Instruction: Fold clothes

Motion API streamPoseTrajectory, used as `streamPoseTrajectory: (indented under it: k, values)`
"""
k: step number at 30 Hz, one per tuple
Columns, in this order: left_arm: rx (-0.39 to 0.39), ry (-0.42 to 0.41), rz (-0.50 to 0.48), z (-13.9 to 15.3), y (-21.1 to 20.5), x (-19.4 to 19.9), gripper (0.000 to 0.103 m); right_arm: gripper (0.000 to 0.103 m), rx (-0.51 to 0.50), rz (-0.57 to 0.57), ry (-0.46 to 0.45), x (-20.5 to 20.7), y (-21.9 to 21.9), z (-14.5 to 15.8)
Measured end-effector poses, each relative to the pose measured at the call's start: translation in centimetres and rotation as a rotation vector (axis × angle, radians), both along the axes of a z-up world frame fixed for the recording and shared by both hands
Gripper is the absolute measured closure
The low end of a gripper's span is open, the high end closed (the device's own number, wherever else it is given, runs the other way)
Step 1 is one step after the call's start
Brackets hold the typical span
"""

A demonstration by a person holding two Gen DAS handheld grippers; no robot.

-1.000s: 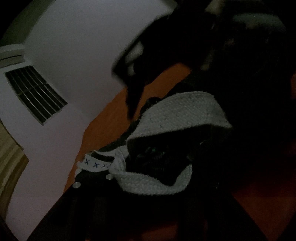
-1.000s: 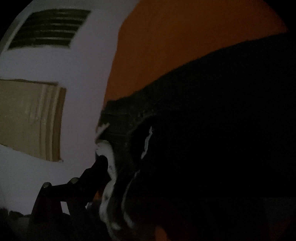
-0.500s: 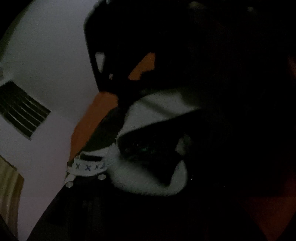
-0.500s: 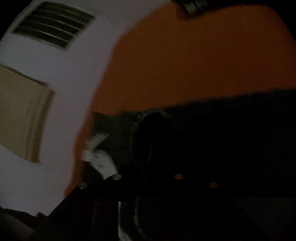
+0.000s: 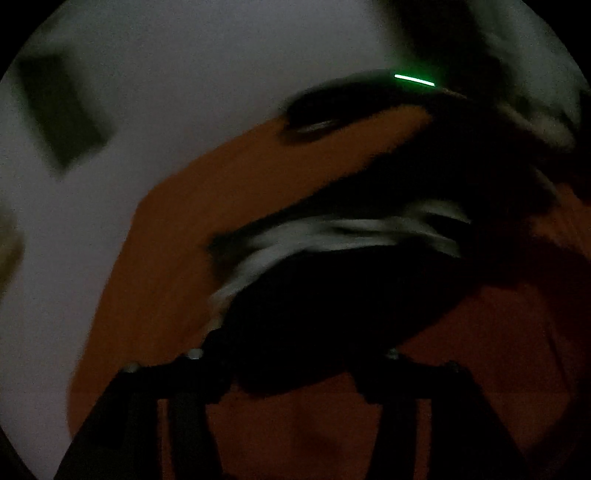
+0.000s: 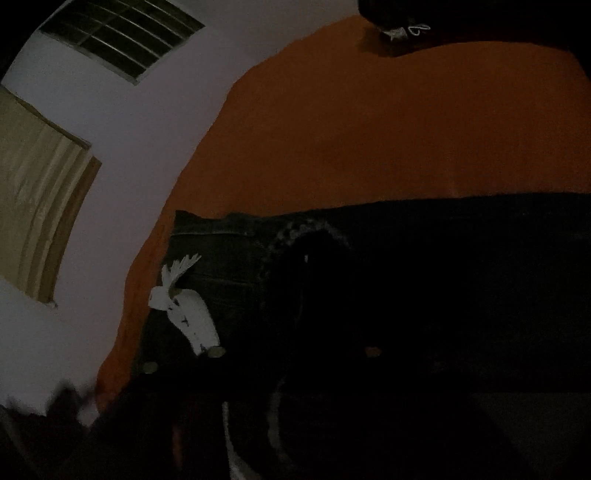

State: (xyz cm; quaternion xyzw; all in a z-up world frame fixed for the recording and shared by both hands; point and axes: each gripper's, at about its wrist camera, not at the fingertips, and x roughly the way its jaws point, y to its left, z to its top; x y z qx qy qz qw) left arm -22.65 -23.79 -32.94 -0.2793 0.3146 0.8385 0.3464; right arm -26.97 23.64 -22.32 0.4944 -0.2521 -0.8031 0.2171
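Observation:
The scene is very dark. A dark garment (image 5: 332,314) with a pale ribbed lining (image 5: 332,229) lies bunched on the orange surface (image 5: 221,177). My left gripper (image 5: 295,365) stands open, fingers wide apart, with a dark fold of the garment reaching in between them. The right wrist view shows the same dark garment (image 6: 443,258) spread flat, with a white label (image 6: 188,314) at its left end. My right gripper (image 6: 295,354) sits low over that end. Its fingers are lost in the dark, so its state is unclear.
The orange surface (image 6: 369,129) extends beyond the garment to a pale wall (image 6: 147,110) with a vent (image 6: 122,33). A dark blurred shape with a green light streak (image 5: 413,79) hangs at the upper right of the left wrist view. A small dark object (image 6: 399,33) sits at the far edge.
My left gripper has let go and drawn back from the pale lining, its fingers now apart. The right wrist view has settled lower over the label end of the garment.

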Motion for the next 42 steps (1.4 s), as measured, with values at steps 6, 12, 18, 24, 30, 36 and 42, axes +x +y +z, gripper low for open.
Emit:
streamPoseTrajectory:
  k: [6,12,18,24,30,36,42]
  values:
    - [0.133,-0.406,0.282,-1.2,-1.6,-14.4,0.043,0.068,-0.015,-0.043,-0.045,0.5,0.8,0.1]
    - [-0.016,-0.35,0.13,-4.0,3.9,-11.2,0.042,0.086,-0.029,-0.085,-0.09,1.0,1.5,0.3]
    - [-0.099,-0.333,0.113,-8.0,4.4,-10.5,0.04,0.075,0.016,-0.082,-0.223,0.1,1.6,-3.5]
    - [-0.181,-0.307,-0.02,-1.8,6.1,-11.7,0.04,0.058,0.298,0.094,-0.209,-0.7,2.8,3.4]
    - [-0.114,-0.419,-0.024,0.8,9.9,-17.0,0.039,0.058,0.385,0.255,0.034,3.2,0.1,9.1]
    - [-0.109,-0.545,0.125,-7.4,13.8,-20.8,0.041,0.092,0.335,0.375,0.075,7.6,-5.0,4.1]
    - [-0.005,-0.381,-0.053,-6.3,13.6,-16.3,0.066,0.103,0.202,0.044,-0.078,8.1,2.8,-2.2]
